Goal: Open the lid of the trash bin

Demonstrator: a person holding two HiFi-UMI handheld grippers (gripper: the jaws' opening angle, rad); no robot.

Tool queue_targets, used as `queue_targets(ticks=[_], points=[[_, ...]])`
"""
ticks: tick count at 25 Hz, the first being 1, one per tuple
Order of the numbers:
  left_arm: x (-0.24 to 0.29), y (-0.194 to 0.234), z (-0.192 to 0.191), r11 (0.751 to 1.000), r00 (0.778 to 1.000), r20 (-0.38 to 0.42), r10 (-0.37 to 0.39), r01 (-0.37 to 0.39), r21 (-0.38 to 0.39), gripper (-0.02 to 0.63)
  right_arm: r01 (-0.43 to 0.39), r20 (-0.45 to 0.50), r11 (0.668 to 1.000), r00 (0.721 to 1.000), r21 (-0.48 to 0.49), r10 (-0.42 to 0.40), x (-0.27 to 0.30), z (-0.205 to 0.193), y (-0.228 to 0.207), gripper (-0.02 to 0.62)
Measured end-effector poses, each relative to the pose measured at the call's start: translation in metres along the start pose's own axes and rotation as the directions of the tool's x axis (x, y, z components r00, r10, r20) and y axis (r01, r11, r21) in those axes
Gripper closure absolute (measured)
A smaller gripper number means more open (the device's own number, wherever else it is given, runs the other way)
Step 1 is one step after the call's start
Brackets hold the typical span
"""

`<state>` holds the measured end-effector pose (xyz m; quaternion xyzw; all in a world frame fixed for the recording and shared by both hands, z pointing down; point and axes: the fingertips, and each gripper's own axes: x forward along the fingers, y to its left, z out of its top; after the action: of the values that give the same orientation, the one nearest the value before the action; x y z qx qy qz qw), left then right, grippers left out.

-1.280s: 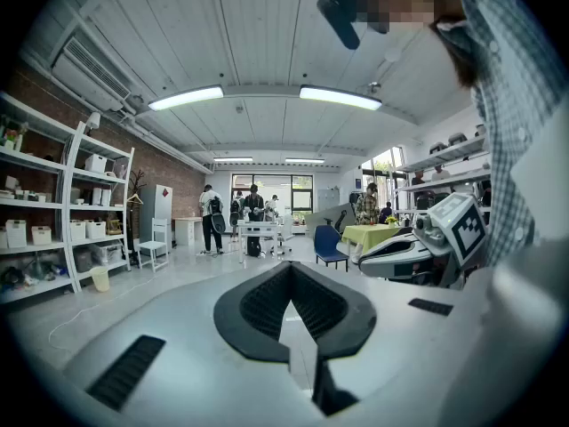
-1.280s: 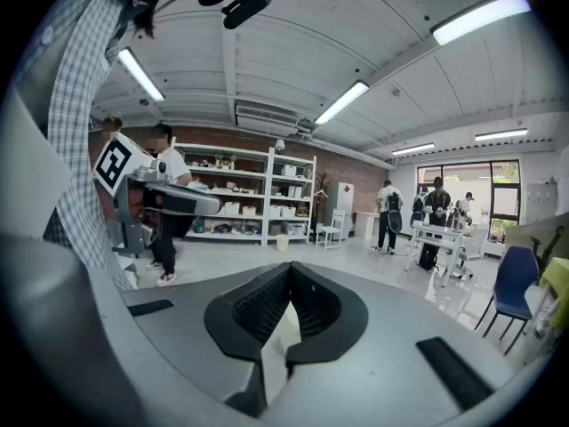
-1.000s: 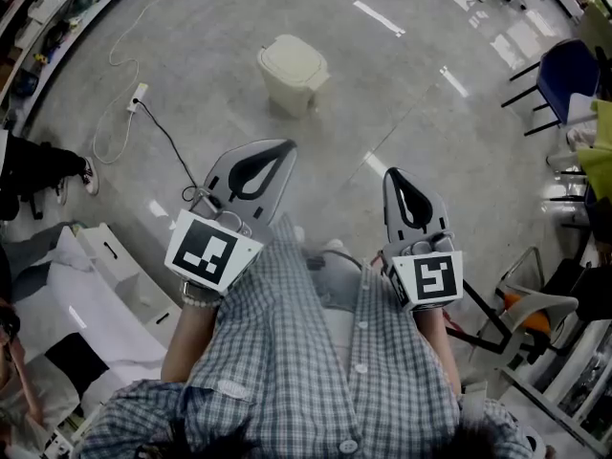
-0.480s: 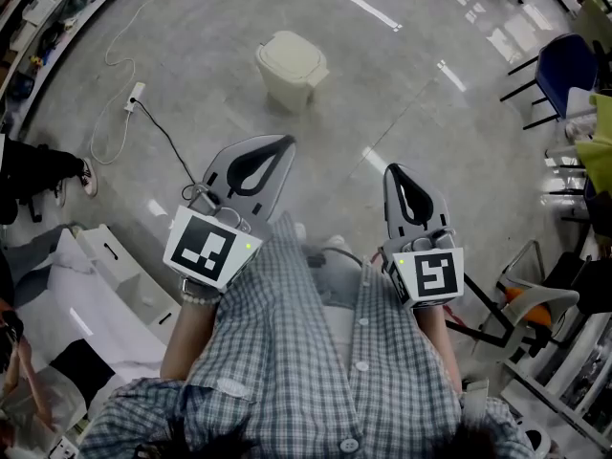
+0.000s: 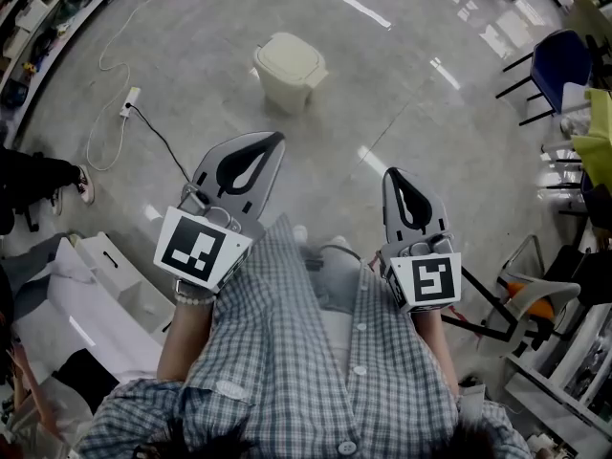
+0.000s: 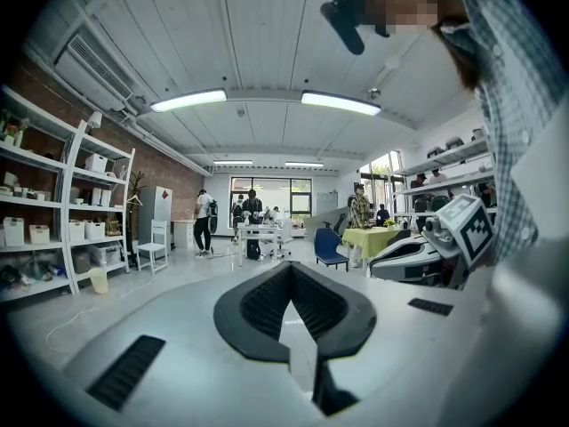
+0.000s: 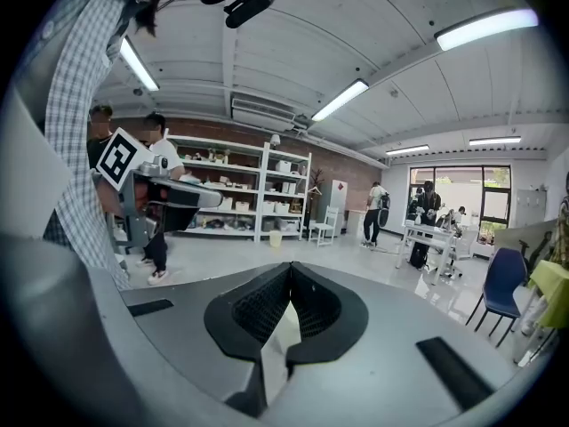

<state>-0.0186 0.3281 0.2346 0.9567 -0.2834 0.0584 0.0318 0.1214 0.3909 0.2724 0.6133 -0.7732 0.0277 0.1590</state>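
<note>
A small cream trash bin with its lid down stands on the grey floor, well ahead of me in the head view. My left gripper is held at chest height, jaws together, tip pointing toward the bin but far short of it. My right gripper is alongside, also shut and empty. In the left gripper view the left gripper points level across the room; the right gripper view shows the right gripper the same way, with a small cream bin far off by the shelves.
A white power strip and cable lie on the floor left of the bin. White boxes sit at lower left, a blue chair and a yellow-clothed table at right. People stand far off near a table.
The left gripper has shifted slightly left and forward. The bin sits a little higher and further left in the head view. Both grippers stay shut.
</note>
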Motion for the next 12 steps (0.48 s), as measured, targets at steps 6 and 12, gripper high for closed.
queue_targets(ticks=[6,12], points=[[-0.008,0.009,-0.002,1.0,1.0,0.004,0.0,0.0,0.002,0.601,0.019,-0.002,1.0,1.0,0.005,-0.019,-0.001,-0.004,0.009,0.578],[-0.017,0.018,-0.002,0.999,0.999,0.004,0.035,-0.035,0.003,0.601,-0.011,-0.023,1.0,1.0,0.0,0.011,0.004,-0.002,0.017,0.578]])
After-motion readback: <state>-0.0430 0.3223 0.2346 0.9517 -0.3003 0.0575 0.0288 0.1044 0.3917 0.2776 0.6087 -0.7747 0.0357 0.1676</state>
